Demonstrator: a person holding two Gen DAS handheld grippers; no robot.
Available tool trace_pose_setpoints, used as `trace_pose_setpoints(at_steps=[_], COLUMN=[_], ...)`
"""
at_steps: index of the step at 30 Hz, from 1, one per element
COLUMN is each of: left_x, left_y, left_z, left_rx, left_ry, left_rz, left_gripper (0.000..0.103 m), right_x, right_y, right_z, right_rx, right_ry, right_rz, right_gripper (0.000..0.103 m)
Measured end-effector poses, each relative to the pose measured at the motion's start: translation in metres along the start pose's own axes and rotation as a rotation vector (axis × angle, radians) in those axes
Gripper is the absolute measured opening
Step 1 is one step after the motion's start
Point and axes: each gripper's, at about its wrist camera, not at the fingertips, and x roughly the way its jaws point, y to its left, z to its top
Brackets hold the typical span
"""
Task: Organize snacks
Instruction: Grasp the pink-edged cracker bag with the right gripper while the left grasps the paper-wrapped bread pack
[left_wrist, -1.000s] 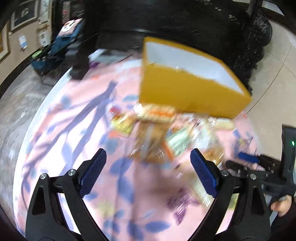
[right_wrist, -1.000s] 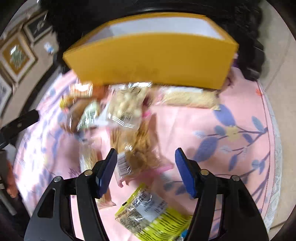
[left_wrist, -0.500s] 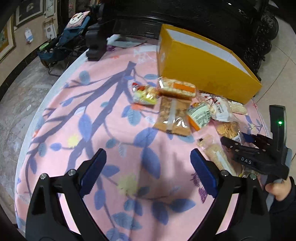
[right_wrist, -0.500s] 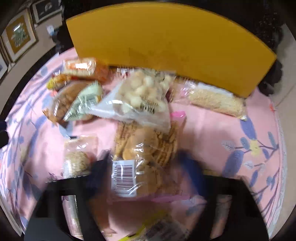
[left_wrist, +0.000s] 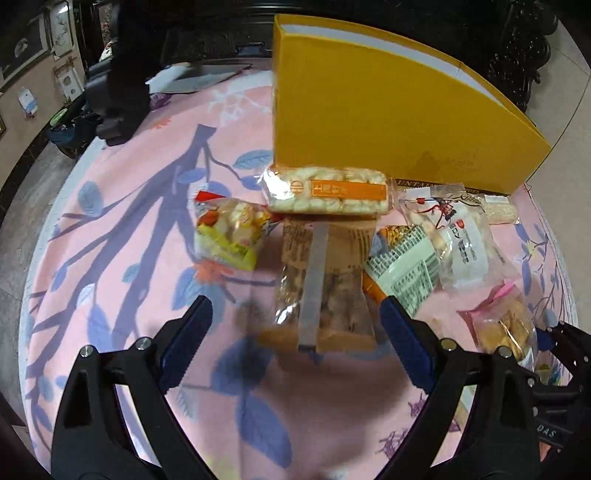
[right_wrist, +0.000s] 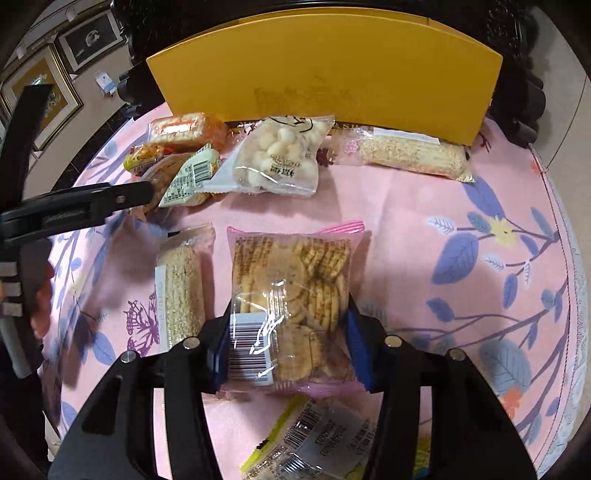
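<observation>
Tablecloth (right_wrist: 424, 221), pink with blue leaf print, carries every item listed. Yellow box (right_wrist: 332, 70), largest item and landmark, stands upright at the far edge; its opening is not visible from the right wrist view, so judge any drop-off over its top rim with care. Puff-ball bag (right_wrist: 280, 158), clear, lies just in front of the box, centre. Sesame bar (right_wrist: 413, 157) lies in front of the box, right end. Orange-label rice cracker pack (left_wrist: 327, 194) touches the box's left front corner. Brown wafer pack (left_wrist: 325, 291) lies nearer than that pack, pointing away from the box. Cracker bag (right_wrist: 291, 306), pink-edged, barcode toward the camera, lies well in front of the box. Right gripper (right_wrist: 288, 354) has just closed its jaws onto the near end of the cracker bag; pads press both side edges. Advice: keep the squeeze light, since the biscuits likely crush, and lift straight up so the loose film does not slip. Left gripper (left_wrist: 295, 343) is spread wide, empty, hovering before the wafer pack; advice: centre the pack between the pads before closing.
</observation>
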Motion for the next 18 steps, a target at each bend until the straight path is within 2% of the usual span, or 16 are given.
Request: trace_pose_setpoints(at_steps=[3, 4, 9, 10, 11, 13, 16, 18], left_x=[0.021, 0.021, 0.028, 0.027, 0.025, 0.021, 0.016, 0.004], left_y=[0.003, 0.003, -0.010, -0.012, -0.016, -0.024, -0.027, -0.022], left_z=[0.009, 0.010, 0.012, 0.011, 0.009, 0.005, -0.002, -0.007], left_rx=[-0.044, -0.049, -0.019, -0.015, 0.002, 0.045, 0.039, -0.005], left_ry=[0.026, 0.003, -0.032, -0.042, -0.051, -0.057, -0.060, -0.055], left_rz=[-0.021, -0.013, 0.053, 0.056, 0.070, 0.069, 0.067, 0.017], left_gripper=[0.092, 0.089, 0.087, 0.076, 0.060, 0.043, 0.037, 0.035], right_x=[-0.001, -0.003, -0.003, -0.004, -0.002, -0.001, -0.002, -0.007], right_y=[0.000, -0.004, -0.003, -0.003, 0.002, 0.009, 0.009, 0.003], right_z=[0.000, -0.001, -0.002, -0.002, -0.001, -0.003, -0.004, -0.003], right_rx=[-0.007, -0.005, -0.012, -0.018, -0.025, -0.057, -0.037, 0.015], right_ry=[-0.006, -0.007, -0.012, -0.015, -0.017, -0.028, -0.038, -0.048], right_rz=[0.001, 0.004, -0.007, -0.017, -0.026, -0.063, -0.069, -0.054], right_gripper=[0.054, 0.054, 0.054, 0.054, 0.054, 0.054, 0.053, 0.053])
